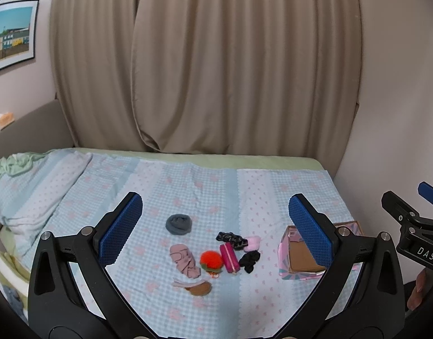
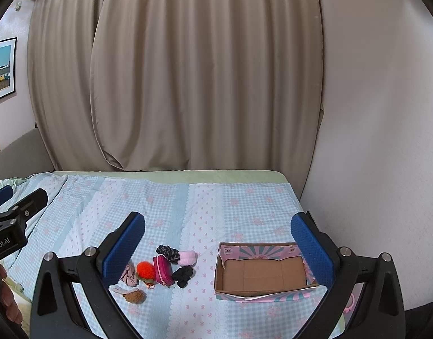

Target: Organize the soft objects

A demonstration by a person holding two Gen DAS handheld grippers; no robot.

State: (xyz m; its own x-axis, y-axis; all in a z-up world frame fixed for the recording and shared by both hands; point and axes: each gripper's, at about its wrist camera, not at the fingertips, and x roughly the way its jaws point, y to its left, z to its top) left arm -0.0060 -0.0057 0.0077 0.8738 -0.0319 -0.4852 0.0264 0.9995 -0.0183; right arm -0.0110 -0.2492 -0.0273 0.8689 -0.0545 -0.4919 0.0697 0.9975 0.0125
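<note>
Small soft items lie in a cluster on the bed: a grey rolled sock (image 1: 178, 224), a dusty pink cloth (image 1: 184, 260), an orange-red pompom (image 1: 211, 259) (image 2: 145, 269), a magenta pouch (image 1: 229, 258) (image 2: 163, 273), a patterned black scrunchie (image 1: 231, 239) (image 2: 167, 253), a pale pink scrunchie (image 1: 253, 242) (image 2: 187, 257), a black scrunchie (image 1: 249, 261) (image 2: 183, 275) and a brown furry piece (image 1: 200, 288) (image 2: 135, 296). An empty pink cardboard box (image 2: 261, 275) (image 1: 299, 260) stands to their right. My left gripper (image 1: 216, 231) is open above the cluster. My right gripper (image 2: 217, 250) is open above the cluster and box.
The bed has a light blue checked cover (image 1: 205, 186) with a bunched quilt (image 1: 21, 186) at the left. Beige curtains (image 1: 205, 65) and a wall (image 2: 380, 113) close the far and right sides. A pink object (image 2: 350, 305) lies near the bed's right edge.
</note>
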